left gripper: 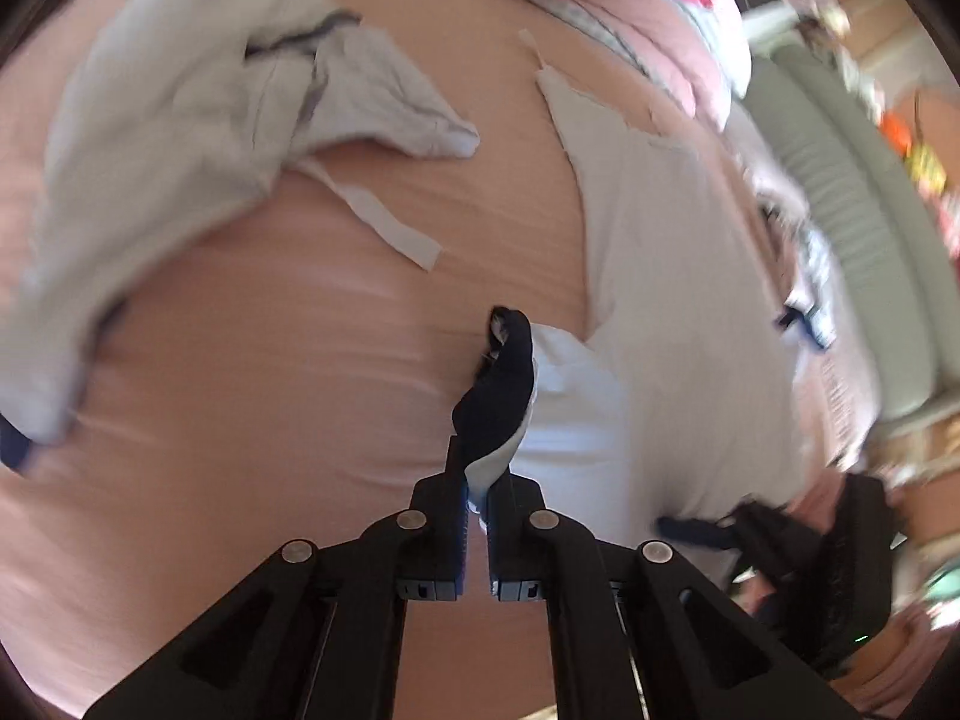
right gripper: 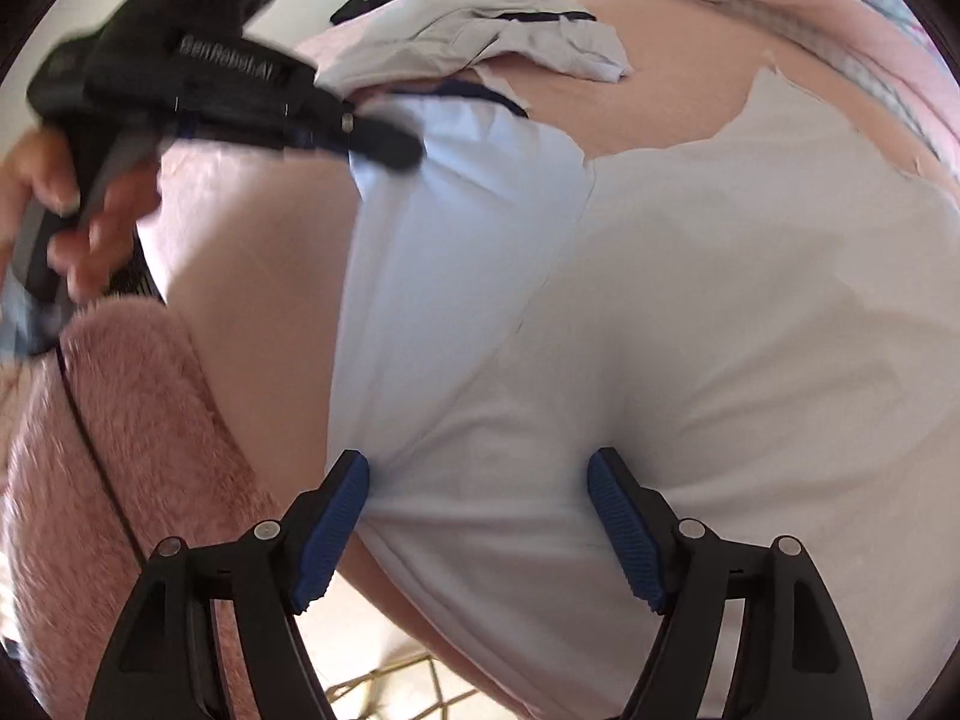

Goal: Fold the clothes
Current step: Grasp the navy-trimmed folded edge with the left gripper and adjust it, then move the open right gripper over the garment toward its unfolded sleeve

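Note:
A white garment (left gripper: 648, 300) (right gripper: 720, 330) lies spread on the pink bed sheet (left gripper: 270, 390). Its near left corner has a navy trim (left gripper: 501, 384). My left gripper (left gripper: 480, 474) is shut on that corner, and white cloth shows between its fingers. From the right wrist view, the left gripper (right gripper: 390, 144) is at the upper left, held by a hand (right gripper: 90, 198). My right gripper (right gripper: 477, 468) stands open over the garment's near hem, its blue pads (right gripper: 336, 516) on either side of the cloth. In the left wrist view, the right gripper (left gripper: 708, 531) is blurred at the lower right.
A second pale garment (left gripper: 198, 108) (right gripper: 498, 18) with dark trim lies crumpled at the far side of the bed. A fluffy pink blanket (right gripper: 120, 420) is near left. A pink quilt (left gripper: 660, 18) and a ribbed grey-green cushion (left gripper: 852, 192) border the far right.

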The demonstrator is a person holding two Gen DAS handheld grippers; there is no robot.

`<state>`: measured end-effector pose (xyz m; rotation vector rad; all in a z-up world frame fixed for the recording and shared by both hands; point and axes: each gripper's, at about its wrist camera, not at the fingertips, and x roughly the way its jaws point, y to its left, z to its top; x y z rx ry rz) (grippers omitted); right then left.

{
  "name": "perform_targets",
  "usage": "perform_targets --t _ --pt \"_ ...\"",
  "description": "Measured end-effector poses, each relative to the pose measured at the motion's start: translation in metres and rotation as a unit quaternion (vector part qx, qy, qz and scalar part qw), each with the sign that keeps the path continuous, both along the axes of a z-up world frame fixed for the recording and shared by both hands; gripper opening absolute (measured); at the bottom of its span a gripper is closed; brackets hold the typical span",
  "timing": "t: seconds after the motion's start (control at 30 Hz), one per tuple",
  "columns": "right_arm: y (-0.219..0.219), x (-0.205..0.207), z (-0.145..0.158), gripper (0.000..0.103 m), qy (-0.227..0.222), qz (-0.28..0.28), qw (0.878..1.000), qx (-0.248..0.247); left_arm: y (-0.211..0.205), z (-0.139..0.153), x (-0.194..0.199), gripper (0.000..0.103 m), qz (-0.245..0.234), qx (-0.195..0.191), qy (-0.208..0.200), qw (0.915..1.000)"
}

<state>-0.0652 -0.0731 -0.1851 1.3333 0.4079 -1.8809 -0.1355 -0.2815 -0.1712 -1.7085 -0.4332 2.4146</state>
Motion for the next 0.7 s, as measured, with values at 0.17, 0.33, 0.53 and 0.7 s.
perform_targets --t 0.17,0.33,0.53,0.7 --pt "0.003 -0.001 0.005 0.077 -0.011 0.019 1.000 0.003 0.008 -0.015 -0.001 0.011 -0.027 -0.065 -0.062 0.9956" --pt "0.033 0.002 0.026 0.076 -0.047 0.032 0.998 -0.027 0.001 0.013 0.007 0.048 0.009 -0.094 -0.028 0.9951" --pt "0.105 -0.023 0.055 0.076 -0.045 -0.075 0.995 -0.053 0.052 0.052 0.036 0.049 -0.049 -0.114 0.067 0.9900" --pt "0.154 -0.062 0.039 0.076 0.000 -0.202 0.979 0.038 0.145 0.028 0.037 0.049 -0.175 -0.127 0.037 0.9756"
